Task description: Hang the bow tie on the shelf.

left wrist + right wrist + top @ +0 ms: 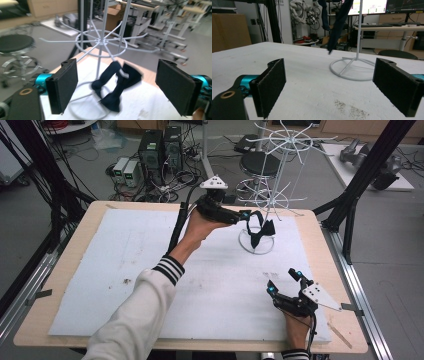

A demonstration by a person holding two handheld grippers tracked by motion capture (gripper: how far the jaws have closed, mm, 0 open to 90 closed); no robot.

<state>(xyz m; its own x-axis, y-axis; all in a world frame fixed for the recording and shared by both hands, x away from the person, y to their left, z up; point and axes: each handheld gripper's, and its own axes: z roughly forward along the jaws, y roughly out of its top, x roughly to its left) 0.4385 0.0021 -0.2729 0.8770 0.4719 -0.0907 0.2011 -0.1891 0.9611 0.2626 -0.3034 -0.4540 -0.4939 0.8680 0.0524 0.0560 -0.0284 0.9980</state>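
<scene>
Broadly, the wooden tabletop (327,265) carries a white foam sheet (125,270) that covers almost all of it. On the far part of this sheet stands a white wire rack (280,150) with a round base ring and thin arms that spread out at two levels. A black bow tie (260,227) hangs from one of the lower arms, above the base ring and close to the rack's pole. The left gripper (246,215) is held up in the air just beside the bow tie; its fingers (63,87) are spread wide with nothing between them, and the bow tie hangs free a little beyond them. The right gripper (284,281) rests low over the near right part of the sheet, well apart from the rack, and its fingers (270,87) are also spread and empty.
</scene>
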